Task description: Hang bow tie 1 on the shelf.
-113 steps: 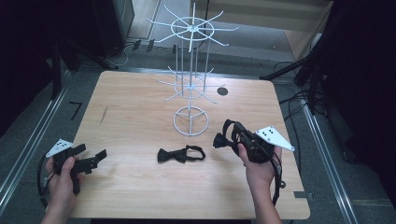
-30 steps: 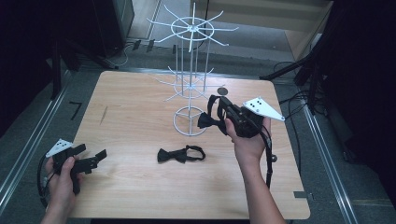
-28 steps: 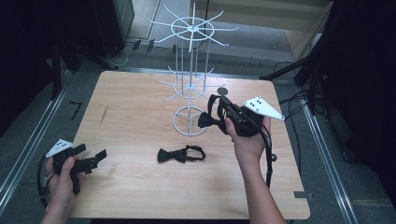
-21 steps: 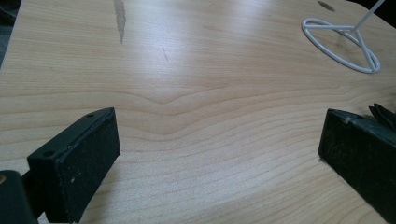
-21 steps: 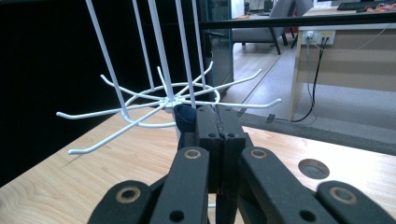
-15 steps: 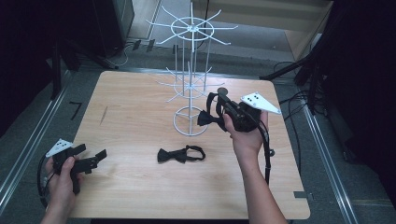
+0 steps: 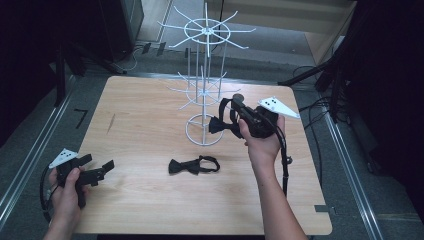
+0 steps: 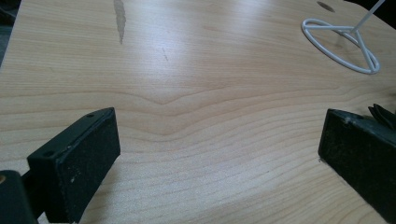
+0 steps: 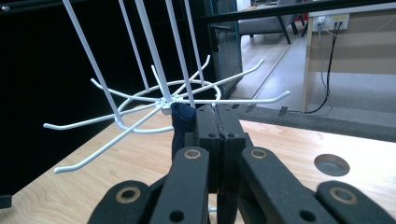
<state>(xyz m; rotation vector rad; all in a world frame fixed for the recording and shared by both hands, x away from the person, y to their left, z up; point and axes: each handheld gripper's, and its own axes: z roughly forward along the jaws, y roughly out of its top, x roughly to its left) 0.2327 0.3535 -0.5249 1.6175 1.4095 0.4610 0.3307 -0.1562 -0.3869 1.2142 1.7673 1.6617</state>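
Left tongs [image 7: 102, 170] rest low on the tabletop [image 7: 145, 130], well left of the white wire rack [image 7: 204, 95], jaws apart with nothing between them; the left gripper view shows bare wood between the pads. Idle, little risk there, though a nudge forward could sweep into the spare bow tie [image 7: 193, 165] lying flat just in front of the rack's base ring [image 7: 206, 130].

Right tongs [image 7: 231, 116] are just right of the rack, raised, jaws together and clamped on a dark bow tie [image 7: 218, 125], which hangs by its strap beside the rack's lower tier of hooks [image 9: 154, 109]. In the right gripper view the dark fabric bunches just left of the closed jaws, close under the hook ring.

Risks, judged: strap loop may miss the hook tip and slide off on release, dropping the tie to the tabletop. The grip looks thin, on the strap only, so the tie could slip early. Pushing the tongs into the spokes could spin or tip the light rack. Whether the loop is open enough to thread, cannot tell.
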